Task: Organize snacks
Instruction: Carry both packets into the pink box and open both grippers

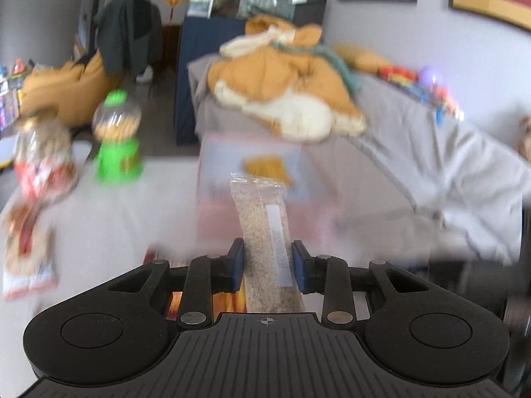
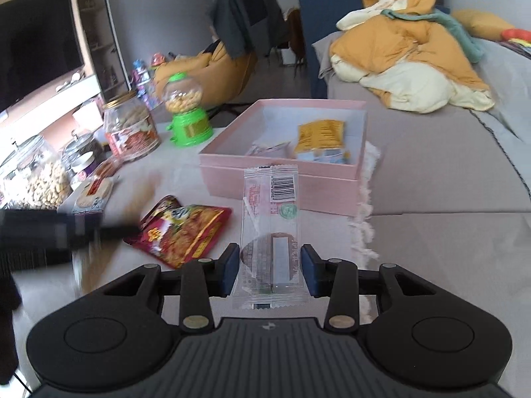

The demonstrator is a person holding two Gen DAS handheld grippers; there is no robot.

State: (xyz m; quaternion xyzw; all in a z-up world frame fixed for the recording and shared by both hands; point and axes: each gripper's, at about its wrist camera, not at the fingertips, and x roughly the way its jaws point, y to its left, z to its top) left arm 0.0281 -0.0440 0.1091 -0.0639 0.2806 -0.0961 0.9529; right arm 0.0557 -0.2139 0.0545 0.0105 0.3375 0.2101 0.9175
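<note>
While its blue pads press both sides of a clear grain-bar packet, the left gripper holds it lifted before the blurred pink box, a green candy dispenser near the table's far left edge. In the right wrist view, the right gripper clamps a clear barcoded snack wrapper before the pink box's near wall; a red snack pouch lies on the table left of it.

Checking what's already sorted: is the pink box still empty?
No, the pink box already holds a yellow packet and other small wrapped snacks.
</note>
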